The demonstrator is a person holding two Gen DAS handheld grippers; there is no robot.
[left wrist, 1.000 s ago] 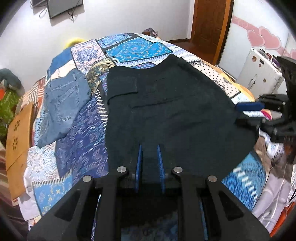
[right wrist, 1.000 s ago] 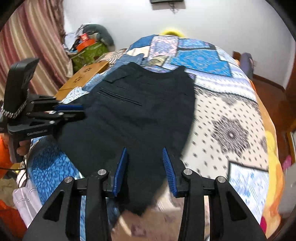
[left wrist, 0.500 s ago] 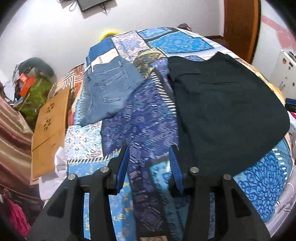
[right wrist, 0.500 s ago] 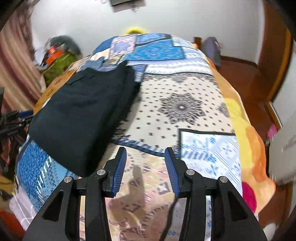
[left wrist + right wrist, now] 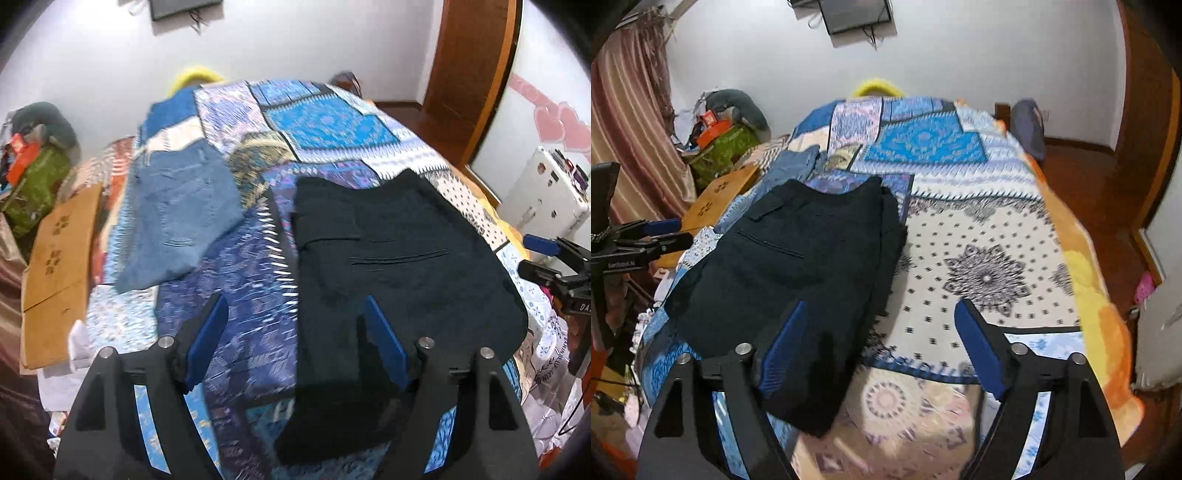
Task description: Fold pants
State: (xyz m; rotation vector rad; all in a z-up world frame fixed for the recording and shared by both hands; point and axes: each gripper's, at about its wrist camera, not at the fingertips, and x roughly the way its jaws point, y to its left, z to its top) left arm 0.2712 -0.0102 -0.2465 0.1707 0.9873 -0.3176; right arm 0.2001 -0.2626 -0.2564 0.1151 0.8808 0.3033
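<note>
Patchwork bedding in blues and creams covers the bed (image 5: 990, 236) that fills both wrist views, under a white wall with a dark screen at the top of the frame. Both sets of jaws stand wide, having just been opening, and grip nothing. The left gripper (image 5: 295, 343) frames the near left edge of the black pants (image 5: 399, 266) at lower centre of its view, apparently hovering above the cloth and not pressing on it. The right gripper (image 5: 882, 347) straddles the pants' near right edge at lower left of its own view, with bare bedspread beyond. The black pants (image 5: 798, 273) lie in a compact block with a back pocket welt facing up and layers stacked along the right edge, which suggests the main folds are made. What may remain is a final fold or a tidy-up, though that cannot be settled from here. Further out, folded blue jeans (image 5: 181, 214) rest at the left side of the bed, near a brown cardboard box (image 5: 55, 273) off its edge. A wooden door (image 5: 472, 74) stands at upper right.
</note>
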